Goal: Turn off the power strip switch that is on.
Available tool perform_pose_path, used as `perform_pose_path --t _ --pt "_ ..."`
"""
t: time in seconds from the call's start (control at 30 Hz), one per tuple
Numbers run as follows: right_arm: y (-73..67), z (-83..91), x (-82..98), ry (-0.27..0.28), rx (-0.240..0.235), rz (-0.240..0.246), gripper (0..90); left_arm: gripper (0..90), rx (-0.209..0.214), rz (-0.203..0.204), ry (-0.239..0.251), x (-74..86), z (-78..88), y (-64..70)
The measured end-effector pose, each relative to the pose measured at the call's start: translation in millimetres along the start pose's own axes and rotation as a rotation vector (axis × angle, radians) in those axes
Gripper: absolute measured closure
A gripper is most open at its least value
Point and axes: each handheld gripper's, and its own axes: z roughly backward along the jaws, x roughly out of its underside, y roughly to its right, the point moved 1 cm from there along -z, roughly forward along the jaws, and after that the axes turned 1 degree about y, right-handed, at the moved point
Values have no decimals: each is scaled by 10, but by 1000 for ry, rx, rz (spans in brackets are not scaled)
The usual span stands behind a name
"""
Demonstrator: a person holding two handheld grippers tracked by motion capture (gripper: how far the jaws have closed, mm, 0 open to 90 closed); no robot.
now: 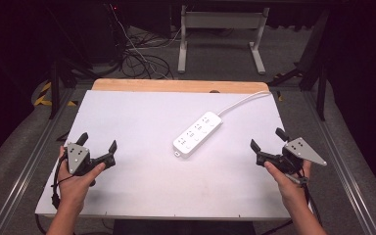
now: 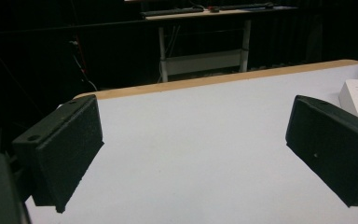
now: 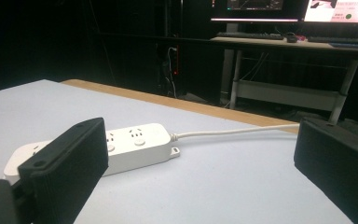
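White power strip (image 1: pixel 197 133) on the table (image 1: pixel 142 186) between two wide-spread grippers (left gripper (image 1: pixel 98 147), right gripper (image 1: pixel 267 139)).

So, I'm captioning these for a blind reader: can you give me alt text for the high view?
A white power strip lies at an angle near the middle of a white table, its cord running off the far edge. At the near corners a person's hands hold the left gripper and right gripper, both with jaws open and empty.
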Motion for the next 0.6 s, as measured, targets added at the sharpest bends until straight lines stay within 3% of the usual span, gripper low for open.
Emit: perform_pose_path --t 0.6 --pt "-43 -80 10 -20 -32 -2 63 44 -17 4 3 10 76 -40"
